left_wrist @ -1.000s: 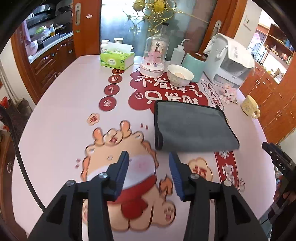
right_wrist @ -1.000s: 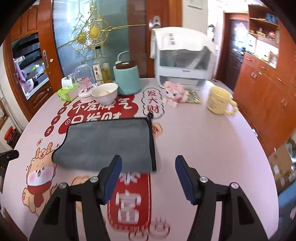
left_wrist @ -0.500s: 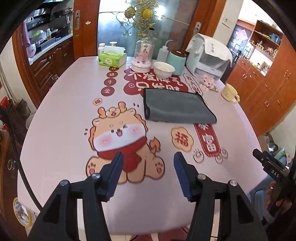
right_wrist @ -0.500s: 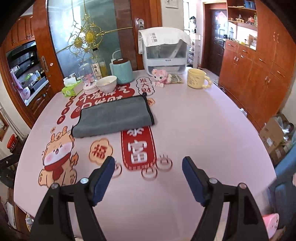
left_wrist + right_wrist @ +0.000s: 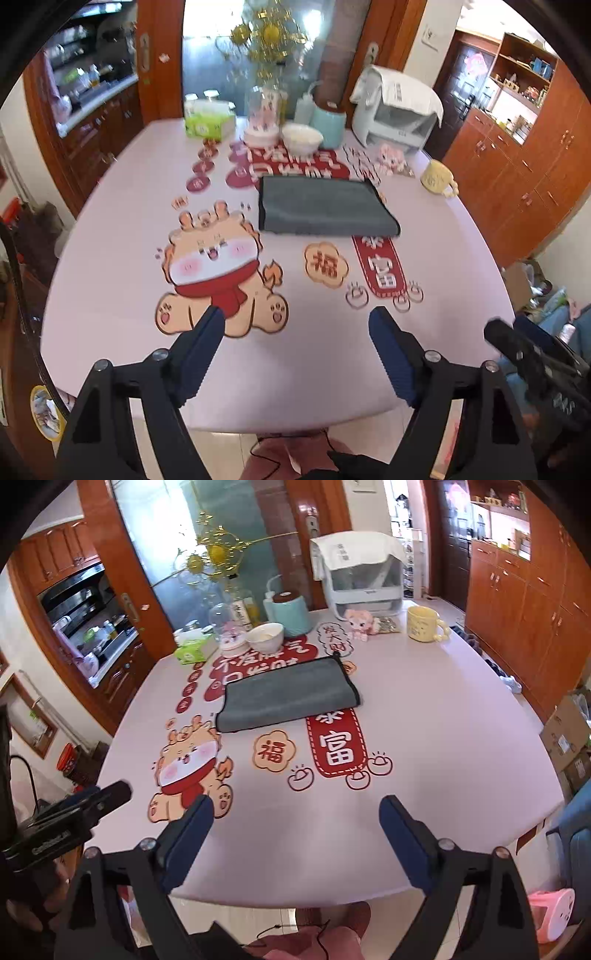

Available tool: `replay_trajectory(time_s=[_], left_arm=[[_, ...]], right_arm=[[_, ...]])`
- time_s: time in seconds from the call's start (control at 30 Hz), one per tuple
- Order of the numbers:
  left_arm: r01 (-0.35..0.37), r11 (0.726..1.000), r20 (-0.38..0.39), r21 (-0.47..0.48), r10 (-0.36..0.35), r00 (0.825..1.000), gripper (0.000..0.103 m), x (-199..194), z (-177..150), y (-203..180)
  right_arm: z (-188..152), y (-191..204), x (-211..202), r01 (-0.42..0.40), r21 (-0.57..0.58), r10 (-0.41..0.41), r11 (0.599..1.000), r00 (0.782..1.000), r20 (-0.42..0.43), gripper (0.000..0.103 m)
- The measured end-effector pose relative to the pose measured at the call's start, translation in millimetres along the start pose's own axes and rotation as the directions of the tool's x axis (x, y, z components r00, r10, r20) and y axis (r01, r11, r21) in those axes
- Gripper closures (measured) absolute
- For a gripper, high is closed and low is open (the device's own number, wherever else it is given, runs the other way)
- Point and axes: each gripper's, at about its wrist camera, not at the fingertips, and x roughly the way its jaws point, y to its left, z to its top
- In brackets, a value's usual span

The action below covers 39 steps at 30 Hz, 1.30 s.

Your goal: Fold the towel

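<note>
Now both the left gripper (image 5: 295, 347) and right gripper (image 5: 295, 834) hang with jaws wide apart, holding nothing; folded grey microfibre towel (image 5: 325, 206) lies mid-frame on the pink bench (image 5: 110, 236).

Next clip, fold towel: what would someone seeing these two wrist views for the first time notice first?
Probably the folded grey towel lying flat mid-table on the pale pink tablecloth, just beyond the big cartoon dragon print in a red scarf and the red banner print. Both the left gripper and right gripper hang open near the table's front edge, well short of the towel. Behind it stand a white bowl and a yellow mug.
</note>
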Motion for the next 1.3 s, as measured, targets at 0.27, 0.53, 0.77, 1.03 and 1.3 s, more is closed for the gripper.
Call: replay_trajectory(time_s=[0.27, 0.53, 0.77, 1.03, 1.3], left_arm=[[-0.066, 0.998, 0.066, -0.006, 0.067, 0.996, 0.014, -17, 7, -37], [-0.118, 0.993, 0.072, -0.003, 0.118, 0.99, 0.001, -20, -2, -60], [-0.151, 0.989, 0.105, 0.012, 0.148, 0.983, 0.001, -23, -10, -72], [-0.193, 0.981, 0.134, -0.018, 0.193, 0.972, 0.001, -25, -11, -75], [-0.201, 0.979, 0.133, -0.021, 0.202, 0.97, 0.001, -24, -11, -77]], right_arm=[[10, -6, -18, -0.009, -0.009, 0.009, 1.0, 0.999, -0.05, 0.008], [1, -18, -20, -0.017, -0.011, 0.016, 1.0, 0.998, -0.063, 0.0], [-8, -27, -18, -0.023, -0.014, 0.022, 1.0, 0.998, -0.066, 0.0], [-4, -40, -17, -0.006, 0.024, 0.007, 1.0, 0.999, -0.054, 0.0], [-3, -39, -15, -0.01, 0.0, 0.01, 1.0, 0.998, -0.058, 0.0]])
